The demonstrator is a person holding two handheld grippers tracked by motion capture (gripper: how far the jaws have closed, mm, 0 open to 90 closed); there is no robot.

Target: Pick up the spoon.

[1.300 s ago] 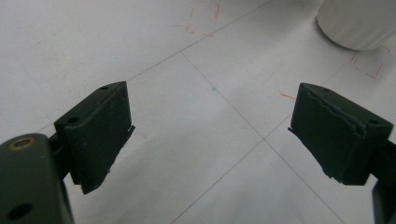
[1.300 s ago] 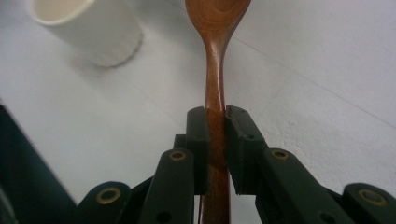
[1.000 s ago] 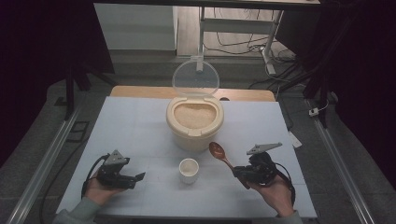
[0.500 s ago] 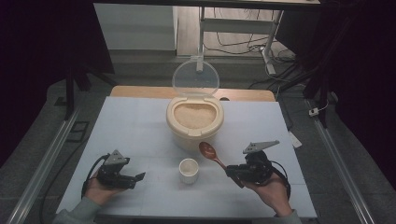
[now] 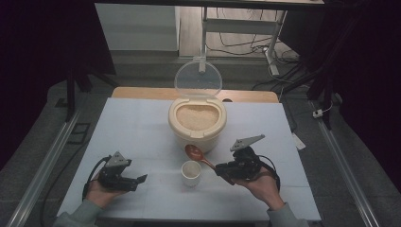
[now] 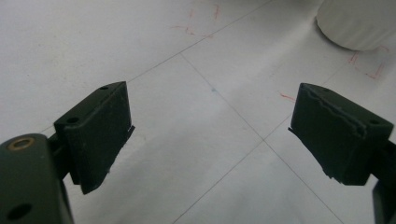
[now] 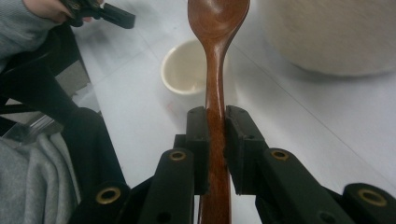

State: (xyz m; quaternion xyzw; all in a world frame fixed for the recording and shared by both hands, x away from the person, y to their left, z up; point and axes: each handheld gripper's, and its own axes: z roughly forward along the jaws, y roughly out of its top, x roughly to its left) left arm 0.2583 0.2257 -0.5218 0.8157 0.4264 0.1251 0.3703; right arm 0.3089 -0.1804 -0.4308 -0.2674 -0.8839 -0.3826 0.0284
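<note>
High view: the right claw [image 5: 220, 169] is closed on the handle of a brown wooden spoon [image 5: 197, 155]; the spoon extends forward and to the left from the claw, with its bowl raised just in front of a small round white cup [image 5: 191, 172] and close to the base of a cream-coloured round rice container [image 5: 197, 124]. The container stands ahead of both claws, filled with pale grain, with its clear round lid [image 5: 198, 78] hinged upright at the rear. Right gripper view: both jaws press on the spoon handle [image 7: 215, 116] from either side, the spoon bowl points away from the claw, the cup [image 7: 184, 70] lies beyond the claw to the left of the handle, and the container wall [image 7: 327, 32] rises beyond it to the right. The left claw [image 5: 138, 181] rests low over the white bench [image 5: 132, 127], well apart from the cup, which lies to its right. Left gripper view: the jaws stand wide apart with nothing between them, above bare bench surface [image 6: 210, 116] marked with thin grid lines; the cup base [image 6: 359, 23] is visible ahead and to the right.
</note>
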